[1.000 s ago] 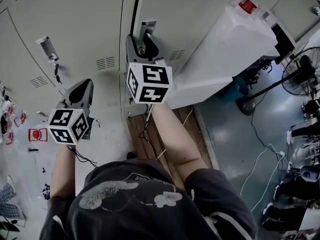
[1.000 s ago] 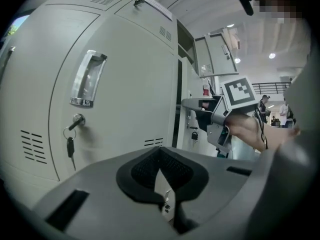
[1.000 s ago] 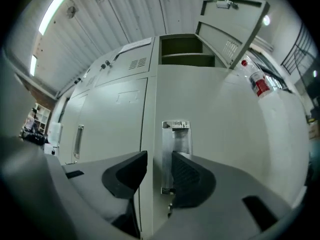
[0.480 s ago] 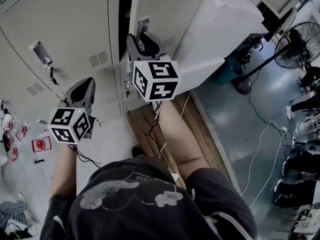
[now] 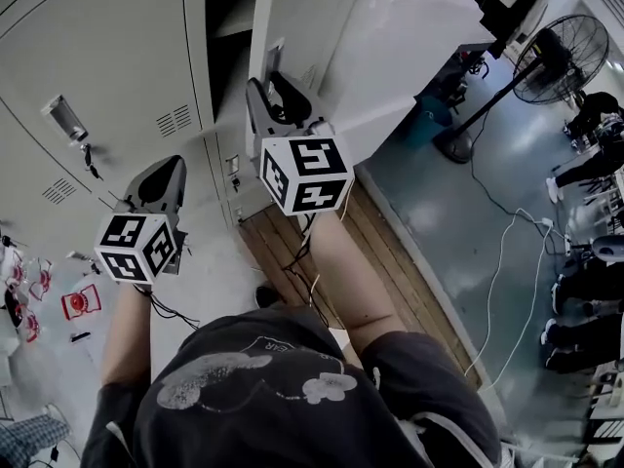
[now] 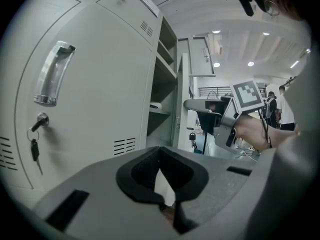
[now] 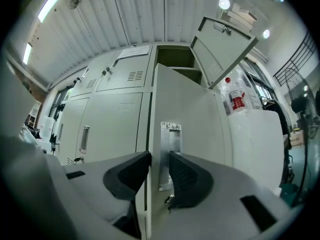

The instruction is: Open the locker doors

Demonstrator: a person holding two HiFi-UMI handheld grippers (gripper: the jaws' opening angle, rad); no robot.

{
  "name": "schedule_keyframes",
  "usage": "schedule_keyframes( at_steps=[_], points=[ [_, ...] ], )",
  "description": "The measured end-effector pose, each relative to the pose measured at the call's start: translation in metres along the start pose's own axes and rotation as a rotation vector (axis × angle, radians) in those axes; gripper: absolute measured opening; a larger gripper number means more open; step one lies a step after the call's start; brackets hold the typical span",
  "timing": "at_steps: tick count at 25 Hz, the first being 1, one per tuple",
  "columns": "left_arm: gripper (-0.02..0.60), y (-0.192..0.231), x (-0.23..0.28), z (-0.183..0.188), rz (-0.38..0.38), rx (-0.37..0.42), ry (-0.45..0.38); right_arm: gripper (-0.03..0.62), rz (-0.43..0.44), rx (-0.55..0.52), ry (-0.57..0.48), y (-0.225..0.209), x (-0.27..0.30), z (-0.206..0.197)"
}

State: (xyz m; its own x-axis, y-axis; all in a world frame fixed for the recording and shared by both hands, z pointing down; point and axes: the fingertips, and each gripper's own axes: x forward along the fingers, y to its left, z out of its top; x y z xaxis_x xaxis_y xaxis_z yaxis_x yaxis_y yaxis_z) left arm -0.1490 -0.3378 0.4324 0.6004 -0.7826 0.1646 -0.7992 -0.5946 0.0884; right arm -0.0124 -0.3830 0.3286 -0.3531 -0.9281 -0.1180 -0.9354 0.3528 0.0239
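Grey lockers fill the top of the head view. My right gripper (image 5: 276, 94) (image 7: 159, 173) straddles the free edge of the lower locker door (image 5: 302, 13) (image 7: 187, 114) at its metal handle plate (image 7: 170, 151). The pads press on that edge; the jaws have just eased open slightly with the edge still between them. The door stands ajar, with the dark locker inside (image 5: 229, 8) showing beside it. My left gripper (image 5: 164, 167) (image 6: 160, 151) hangs shut and empty in front of a closed door with a handle (image 6: 52, 74) and a key (image 6: 35, 146).
A tall white cabinet (image 5: 419, 37) with a bottle (image 7: 235, 99) on top stands right of the open door. An upper locker door (image 7: 225, 46) hangs open. A fan (image 5: 551, 57), floor cables (image 5: 497, 271) and a wooden platform (image 5: 336, 237) lie to the right.
The locker door has swung further out and the dark gap beside it has widened. My right gripper came back with the door edge. The left gripper shifted only slightly.
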Motion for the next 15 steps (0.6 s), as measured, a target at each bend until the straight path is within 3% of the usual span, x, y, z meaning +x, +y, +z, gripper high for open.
schedule_keyframes(
  at_steps=[15],
  points=[
    [0.009, -0.038, 0.01, 0.007, -0.131, 0.018, -0.01, 0.111, -0.165, -0.073, -0.022, -0.025, -0.056, 0.01]
  ],
)
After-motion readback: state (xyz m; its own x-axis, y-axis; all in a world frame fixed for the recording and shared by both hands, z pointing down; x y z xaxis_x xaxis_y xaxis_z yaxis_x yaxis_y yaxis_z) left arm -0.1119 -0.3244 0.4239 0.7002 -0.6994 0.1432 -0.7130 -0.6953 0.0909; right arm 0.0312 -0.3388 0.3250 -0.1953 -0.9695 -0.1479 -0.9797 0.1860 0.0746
